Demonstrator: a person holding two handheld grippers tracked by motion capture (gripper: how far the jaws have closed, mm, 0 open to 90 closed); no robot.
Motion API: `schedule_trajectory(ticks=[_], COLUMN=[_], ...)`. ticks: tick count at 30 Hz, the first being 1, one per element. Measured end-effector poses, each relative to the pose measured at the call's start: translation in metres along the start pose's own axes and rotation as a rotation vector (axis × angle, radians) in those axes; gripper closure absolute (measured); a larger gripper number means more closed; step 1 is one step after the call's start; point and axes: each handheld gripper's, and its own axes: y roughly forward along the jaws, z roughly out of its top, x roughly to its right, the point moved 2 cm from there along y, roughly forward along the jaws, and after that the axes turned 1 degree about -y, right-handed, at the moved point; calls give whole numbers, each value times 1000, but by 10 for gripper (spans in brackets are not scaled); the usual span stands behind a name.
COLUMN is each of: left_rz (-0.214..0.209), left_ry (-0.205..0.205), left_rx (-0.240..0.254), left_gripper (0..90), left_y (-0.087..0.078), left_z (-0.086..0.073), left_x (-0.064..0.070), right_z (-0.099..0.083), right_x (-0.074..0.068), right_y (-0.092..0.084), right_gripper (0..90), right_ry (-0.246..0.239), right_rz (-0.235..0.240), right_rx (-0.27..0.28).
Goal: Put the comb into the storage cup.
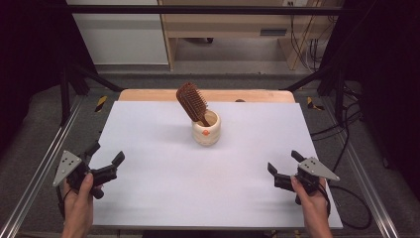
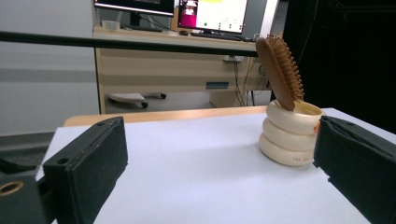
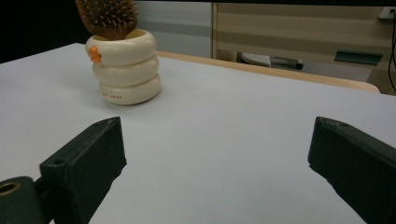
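Note:
A cream ringed cup [image 1: 206,129] with an orange mark stands near the middle of the white table [image 1: 148,148], toward the back. A brown wooden hairbrush [image 1: 192,101] stands in it, handle down, head leaning to the left. The left gripper view shows the cup [image 2: 289,135] and brush [image 2: 280,72] at the right; the right gripper view shows the cup [image 3: 125,67] and brush [image 3: 108,17] at the upper left. My left gripper [image 1: 106,157] sits open at the front left, my right gripper [image 1: 283,161] open at the front right. Both hold nothing.
A wooden tabletop edge [image 1: 148,94] shows behind the white surface. Metal rails [image 1: 39,173] run along both sides, with cables [image 1: 346,134] on the floor at the right. A desk with monitors [image 2: 205,14] stands beyond the table.

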Motion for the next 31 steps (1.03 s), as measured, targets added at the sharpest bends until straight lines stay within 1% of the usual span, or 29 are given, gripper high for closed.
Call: schedule_trajectory(ticks=[5, 8, 12, 14, 18, 20, 23, 25, 26, 29, 31], left_rz=[-15, -23, -32, -37, -39, -37, -20, -14, -4, 22, 19], left_ry=[-21, -22, -36, -48, -59, -53, -25, -13, -13, -7, 5], left_rx=[-12, -20, -21, -30, -54, -65, -82, -86, -83, -70, -58], left_gripper=[30, 30, 30, 30, 30, 30, 30, 30, 30, 31, 32], left_y=[-1, -1, -2, -2, -2, -2, 0, 1, 2, 2, 1], left_z=[-10, -12, -13, -15, -20, -22, -25, -27, -28, -31, -31], left_x=[5, 8, 12, 15, 22, 26, 31, 31, 31, 28, 27], right_z=[-3, -3, -4, -5, -5, -5, -6, -6, -6, -6, -6], right_x=[0, 1, 0, 0, -2, -3, -6, -9, -10, -11, -9], right_y=[1, 1, 1, 2, 3, 4, 7, 10, 11, 14, 17], right_gripper=[44, 44, 44, 45, 44, 45, 44, 43, 42, 41, 41], right_ry=[4, 2, -1, 0, 1, 10, 15, 13, 14, 10, 10], right_rz=[2, 6, 12, 15, 29, 35, 53, 58, 62, 49, 36], right_rx=[1, 2, 8, 8, 10, 9, 7, 0, -2, -12, -15])
